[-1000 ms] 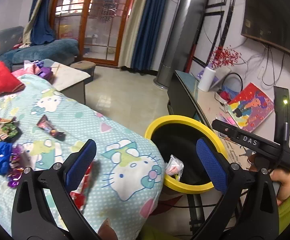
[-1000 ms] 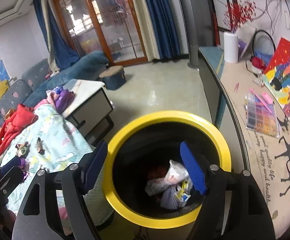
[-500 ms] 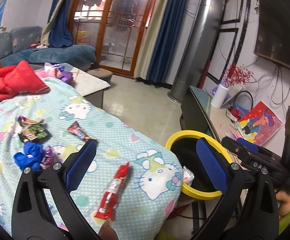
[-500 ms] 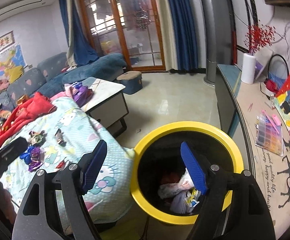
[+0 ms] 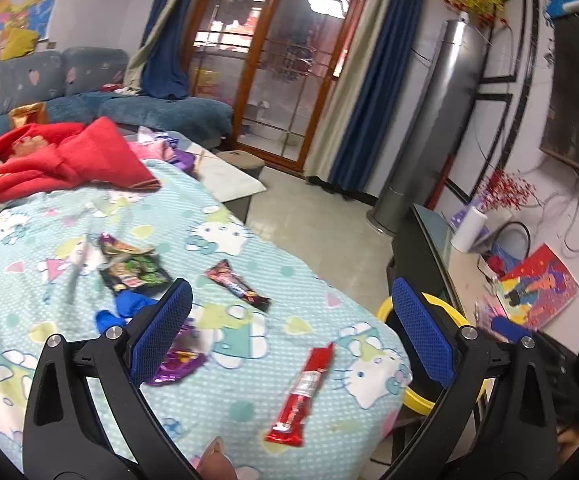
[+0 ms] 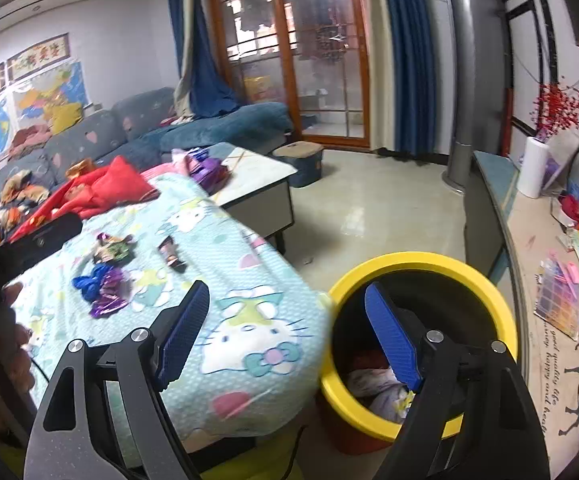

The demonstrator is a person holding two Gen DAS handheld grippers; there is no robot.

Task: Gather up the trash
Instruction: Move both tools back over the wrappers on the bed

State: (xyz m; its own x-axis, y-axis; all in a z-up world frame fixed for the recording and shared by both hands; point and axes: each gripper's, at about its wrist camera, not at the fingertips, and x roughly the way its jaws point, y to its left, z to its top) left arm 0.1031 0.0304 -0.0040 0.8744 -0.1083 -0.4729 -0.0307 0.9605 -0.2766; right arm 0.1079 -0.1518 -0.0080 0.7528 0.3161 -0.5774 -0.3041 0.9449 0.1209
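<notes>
Across the cartoon-cat blanket I see a red wrapper, dark wrappers, purple foil; beside it, the yellow-rimmed bin. My left gripper gapes empty; right gripper is opening, empty.

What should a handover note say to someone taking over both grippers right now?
Left gripper: open, empty, over the Hello Kitty blanket.
Right gripper: jaws opening, nothing between them, beside the yellow-rimmed black trash bin.
Done: crumpled wrappers already lie in the bin.
Left on the blanket: long red sachet, dark red snack wrapper, green-and-black packet, blue crumpled piece, purple foil wrapper.
</notes>
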